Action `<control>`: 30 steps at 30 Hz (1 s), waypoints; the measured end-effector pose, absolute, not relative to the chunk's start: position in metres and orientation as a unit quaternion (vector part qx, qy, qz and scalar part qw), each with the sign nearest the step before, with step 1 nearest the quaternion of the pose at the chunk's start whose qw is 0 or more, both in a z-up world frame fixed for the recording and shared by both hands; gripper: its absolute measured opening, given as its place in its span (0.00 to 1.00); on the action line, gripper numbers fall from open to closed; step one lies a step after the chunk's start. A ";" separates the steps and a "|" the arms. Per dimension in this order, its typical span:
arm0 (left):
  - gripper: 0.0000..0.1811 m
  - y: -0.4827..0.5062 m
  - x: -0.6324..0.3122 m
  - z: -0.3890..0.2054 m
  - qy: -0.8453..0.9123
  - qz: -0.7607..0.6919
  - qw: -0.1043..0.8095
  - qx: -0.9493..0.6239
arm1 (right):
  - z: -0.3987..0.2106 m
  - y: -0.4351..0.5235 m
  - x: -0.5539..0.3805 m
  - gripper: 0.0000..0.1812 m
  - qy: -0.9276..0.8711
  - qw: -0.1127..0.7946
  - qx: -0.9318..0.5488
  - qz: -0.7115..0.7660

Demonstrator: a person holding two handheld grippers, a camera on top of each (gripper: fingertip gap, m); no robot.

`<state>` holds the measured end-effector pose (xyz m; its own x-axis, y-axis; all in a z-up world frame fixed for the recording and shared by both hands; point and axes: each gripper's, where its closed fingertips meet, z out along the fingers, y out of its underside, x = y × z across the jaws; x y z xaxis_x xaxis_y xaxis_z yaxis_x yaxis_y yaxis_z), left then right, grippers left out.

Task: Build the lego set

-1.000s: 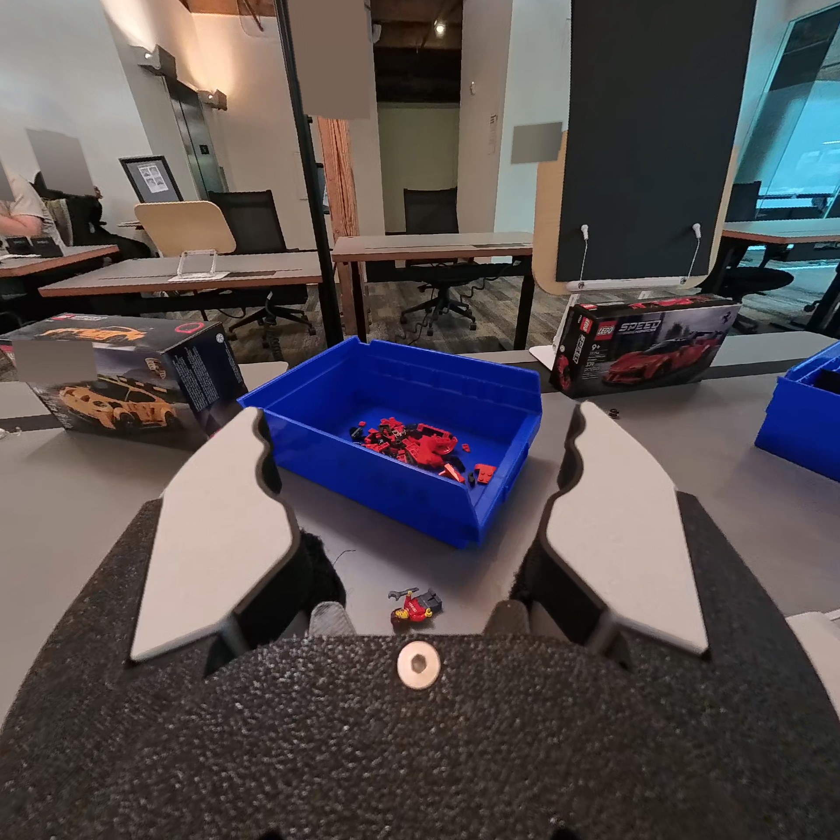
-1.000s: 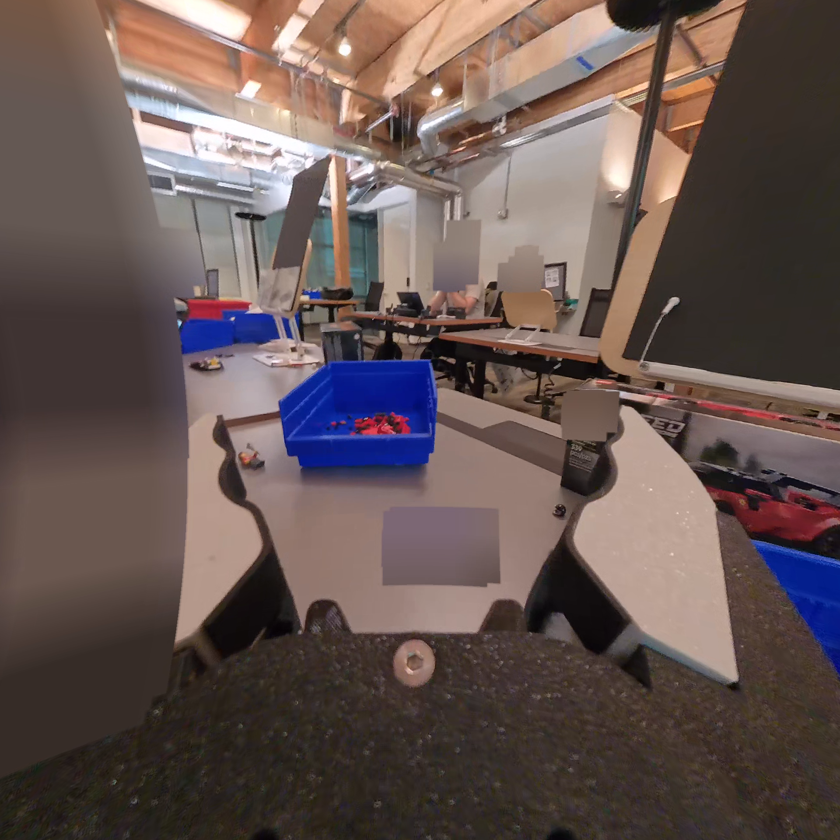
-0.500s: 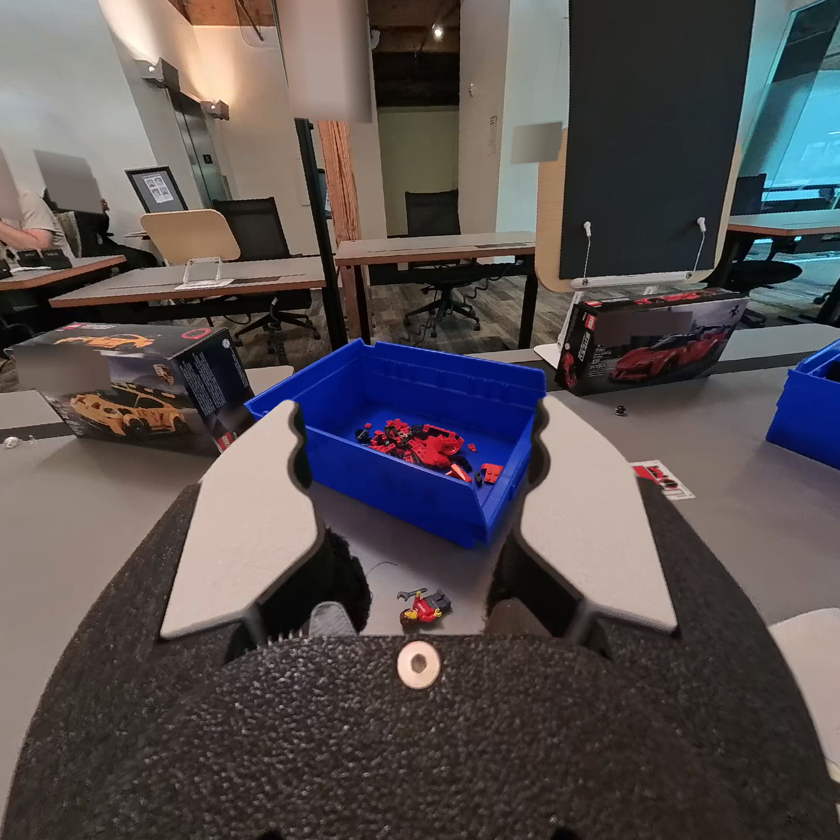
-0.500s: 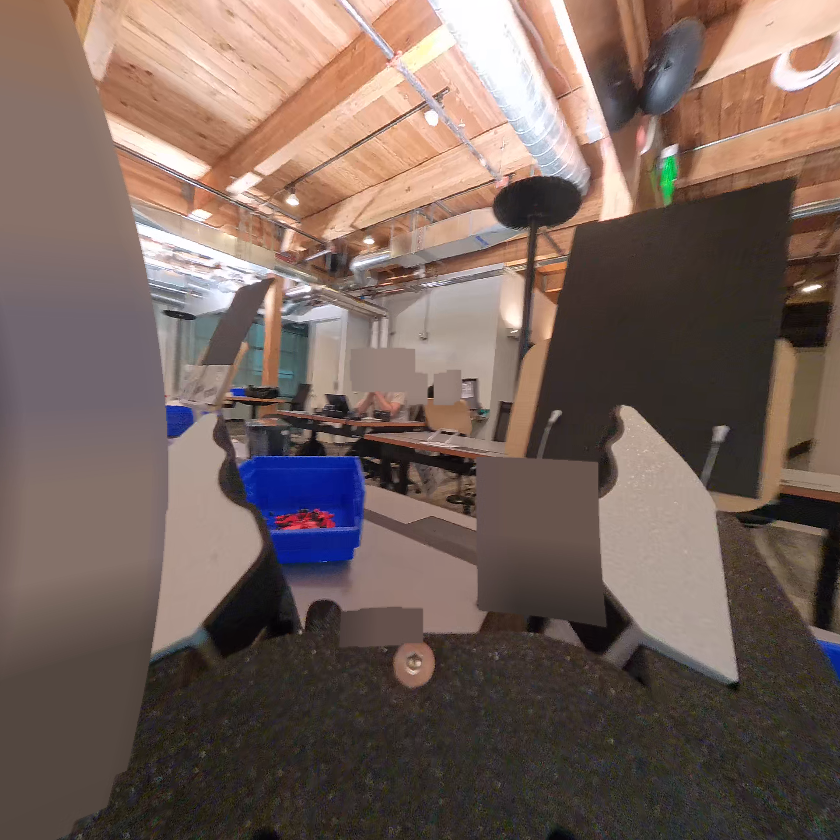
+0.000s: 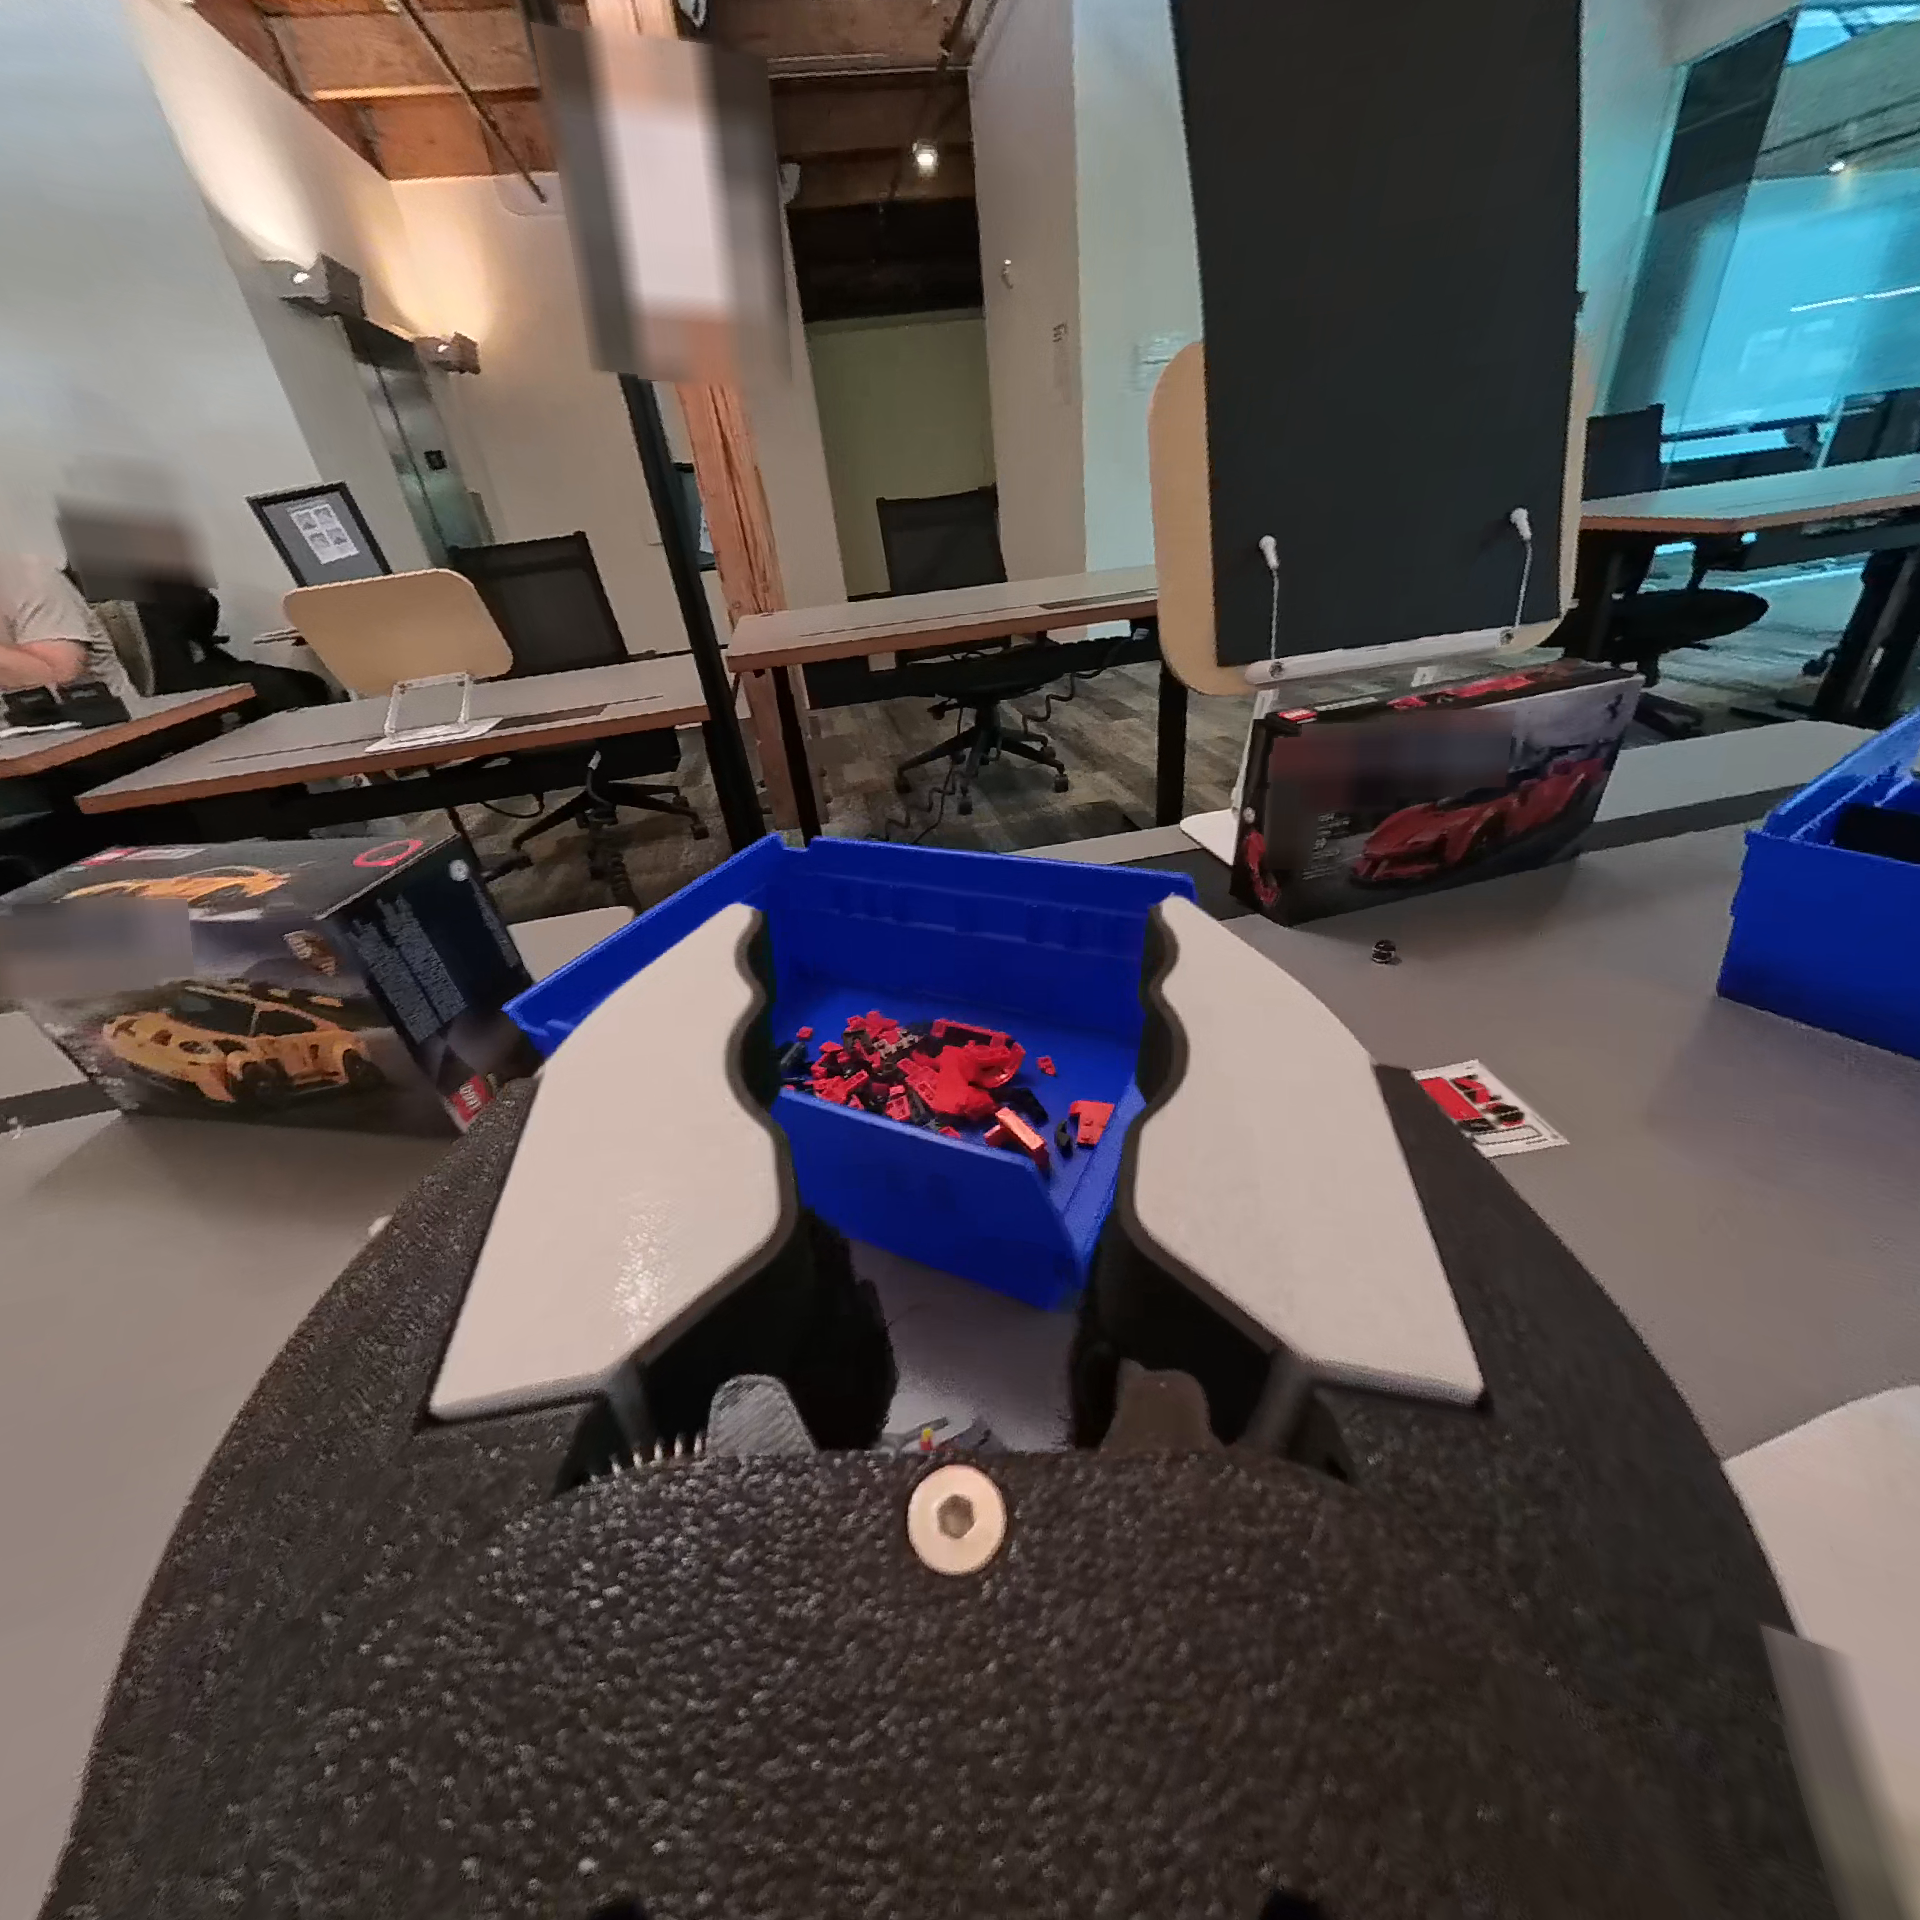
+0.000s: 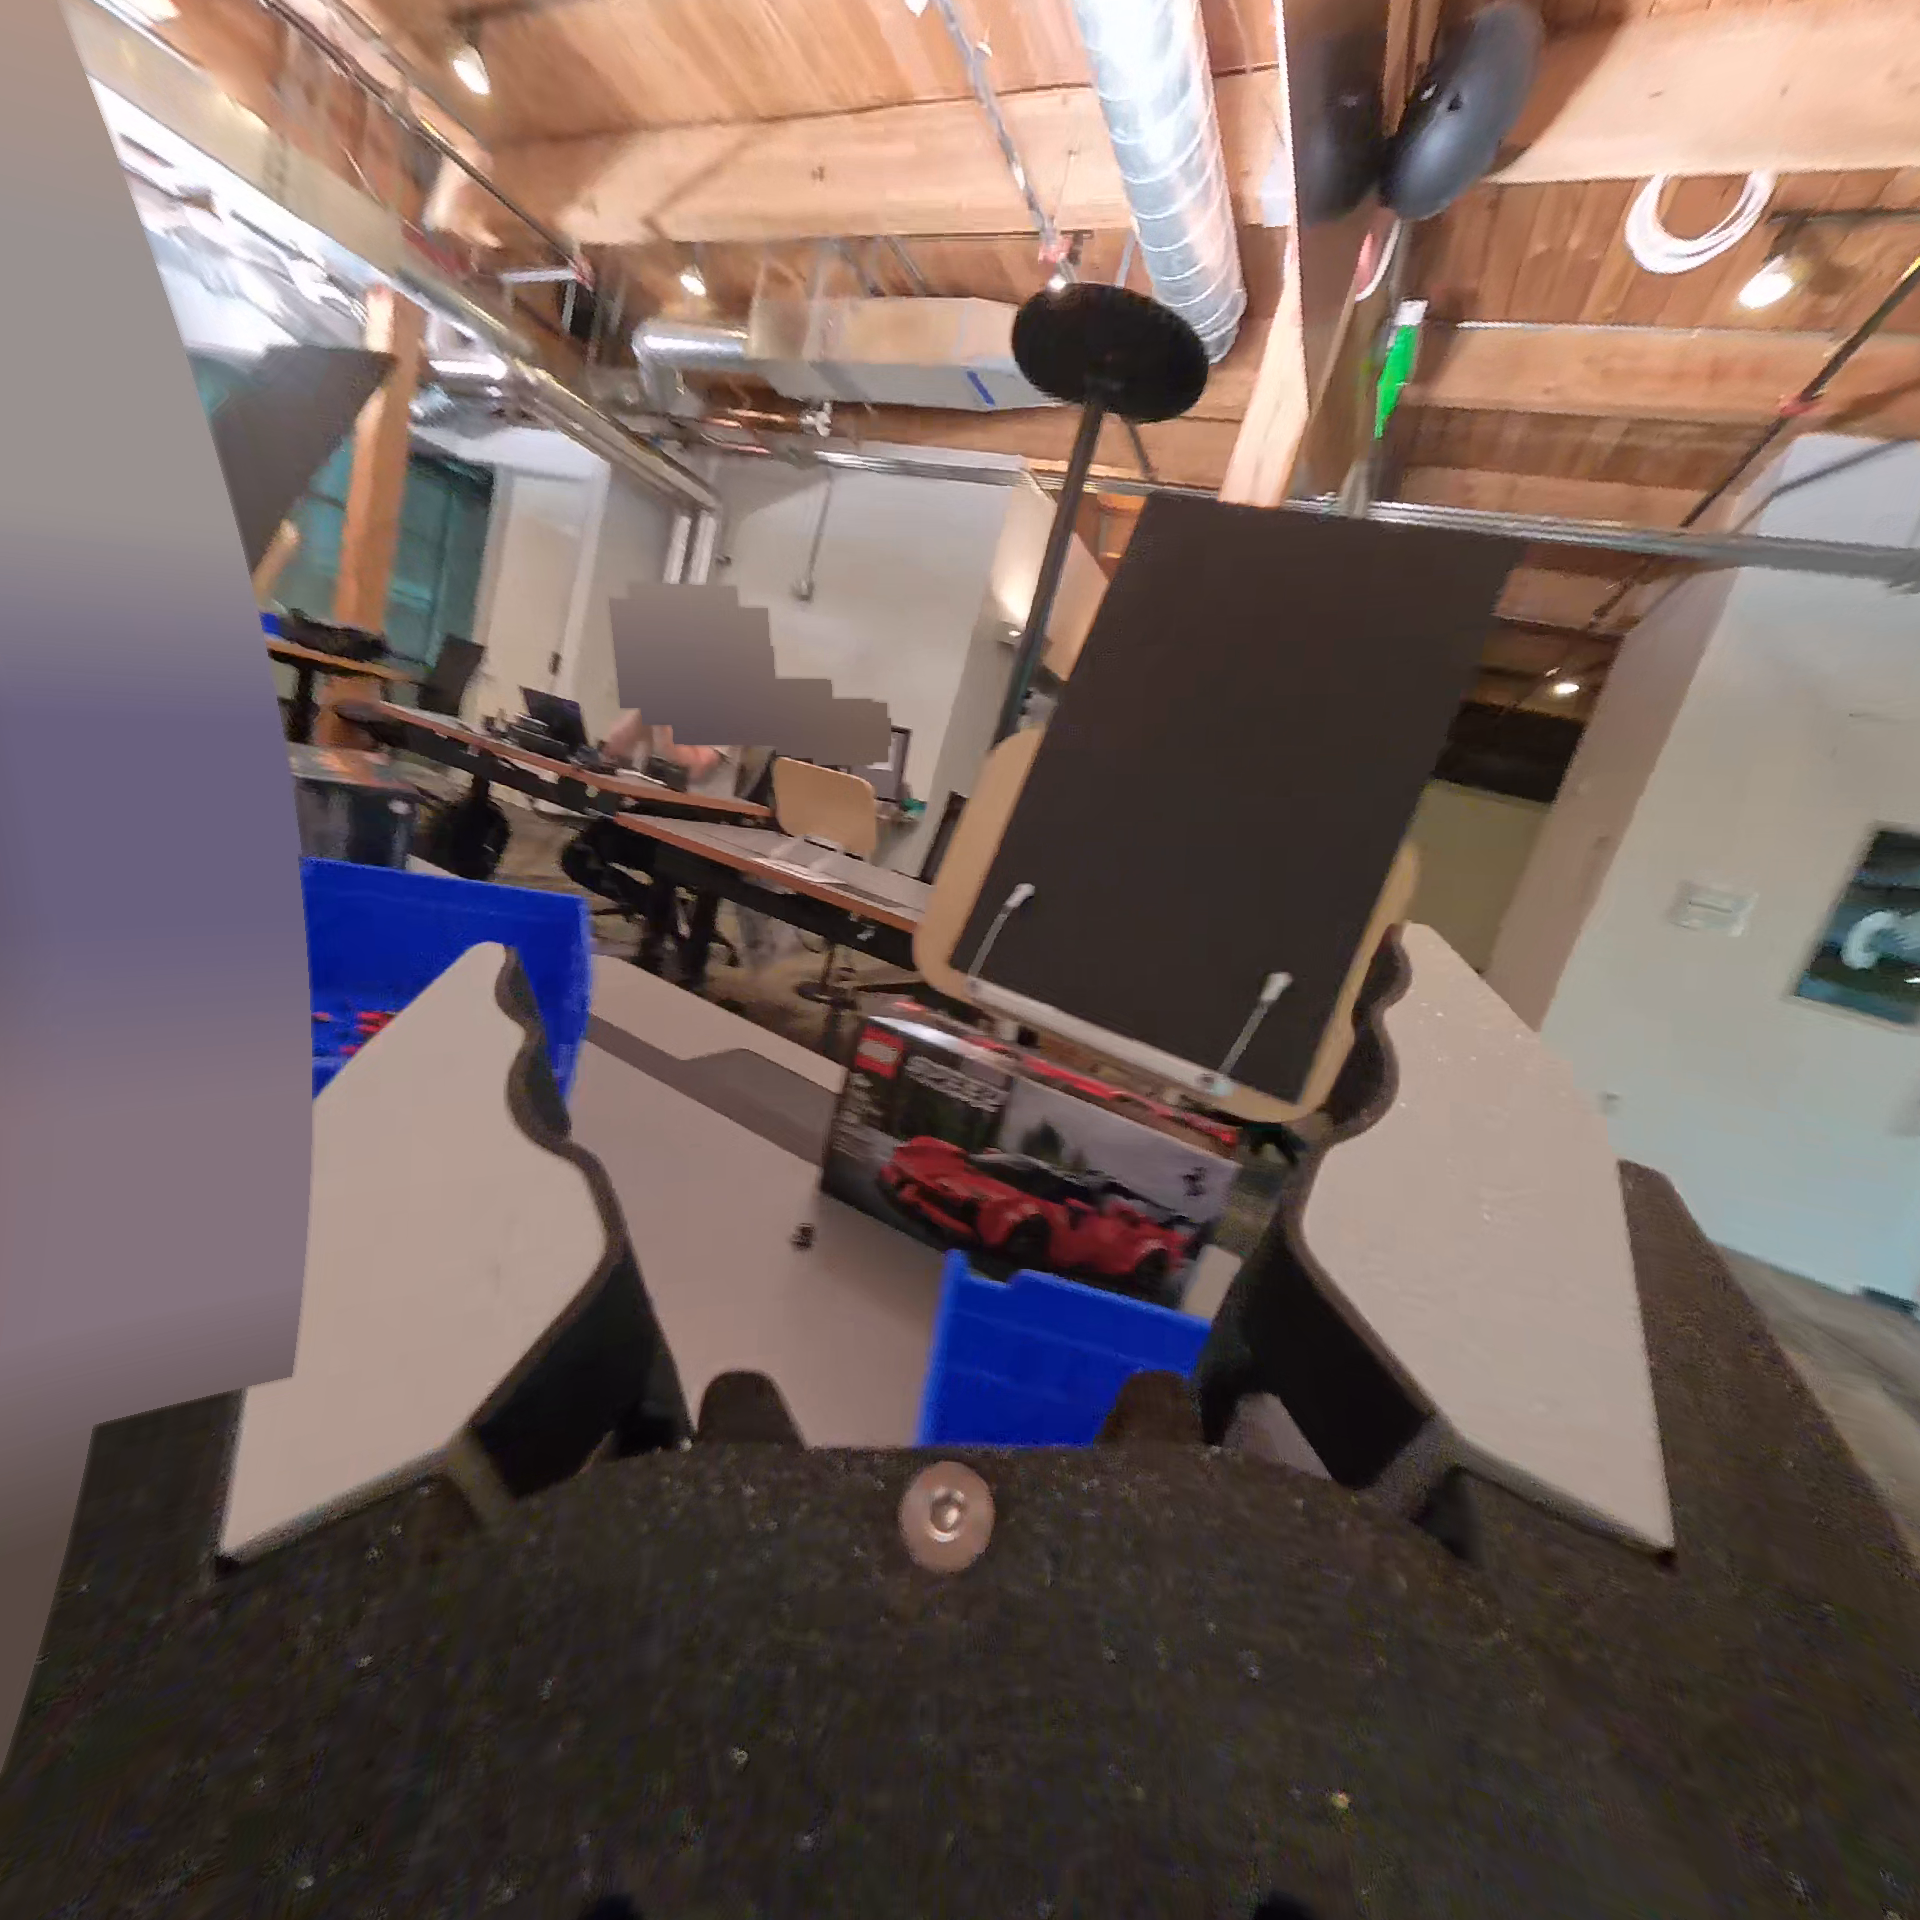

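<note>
Two grippers show, one per view; the left gripper (image 5: 951, 1023) hangs over the grey desk (image 5: 1621, 1049) with its jaws parted and empty, framing one blue bin (image 5: 935, 1195) that holds a heap of red and black lego pieces (image 5: 925, 1075); the right gripper (image 6: 940, 1039) is spread wide, empty, tilted toward the ceiling; two set boxes stand on the desk, one with a yellow car (image 5: 260, 997) left of the bin, one with a red car (image 5: 1444, 800) behind it; a second blue bin (image 5: 1829, 914) sits at the right; one sticker sheet (image 5: 1481, 1107) lies between the bins.
</note>
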<state>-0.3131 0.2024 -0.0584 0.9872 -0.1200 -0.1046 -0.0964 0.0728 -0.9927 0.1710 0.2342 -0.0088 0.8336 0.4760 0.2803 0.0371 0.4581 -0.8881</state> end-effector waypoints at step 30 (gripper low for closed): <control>0.04 0.218 -0.118 -0.027 0.123 -0.205 0.820 -0.519 | -0.172 0.325 0.234 0.04 -0.793 0.271 -0.510 0.195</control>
